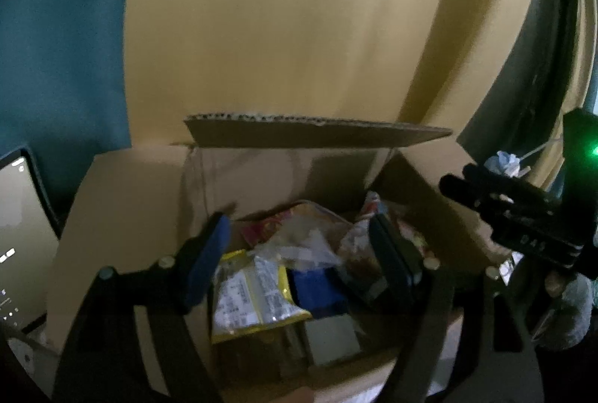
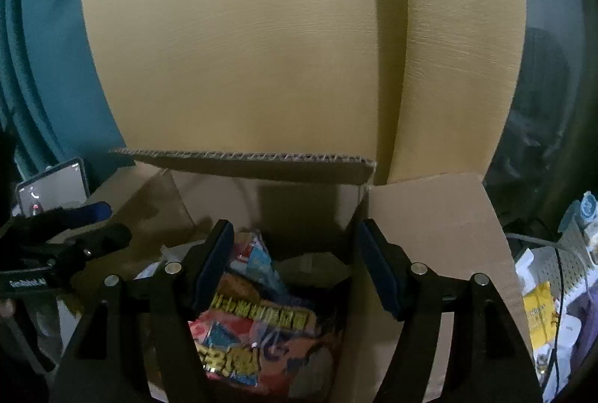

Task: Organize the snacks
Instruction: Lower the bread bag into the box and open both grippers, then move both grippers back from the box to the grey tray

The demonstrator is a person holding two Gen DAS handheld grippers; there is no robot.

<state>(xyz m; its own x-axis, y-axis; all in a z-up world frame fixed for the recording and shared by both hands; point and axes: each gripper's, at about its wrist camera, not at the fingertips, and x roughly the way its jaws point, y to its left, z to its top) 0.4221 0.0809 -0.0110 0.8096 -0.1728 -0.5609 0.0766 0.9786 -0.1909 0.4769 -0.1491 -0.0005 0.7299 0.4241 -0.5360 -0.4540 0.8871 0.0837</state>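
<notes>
Snacks sit low in my cardboard box (image 1: 123, 201), both tools above them. My left gripper (image 1: 295, 253) is spread wide with nothing between the pads; under it a yellow packet (image 1: 254, 294) lies at 6 o'clock, a clear bag (image 1: 299, 238) just past it. My right gripper (image 2: 291, 268) also gapes, holding nothing, over a red packet (image 2: 258, 339) at 6 o'clock in the same box. Beyond, the back flap (image 2: 243, 160) stands at 12 o'clock against a big tan board (image 2: 231, 29). Phone (image 2: 56, 186) at 9 o'clock, outside the box. Teal curtain (image 1: 56, 48) at 10 o'clock, furthest back.
</notes>
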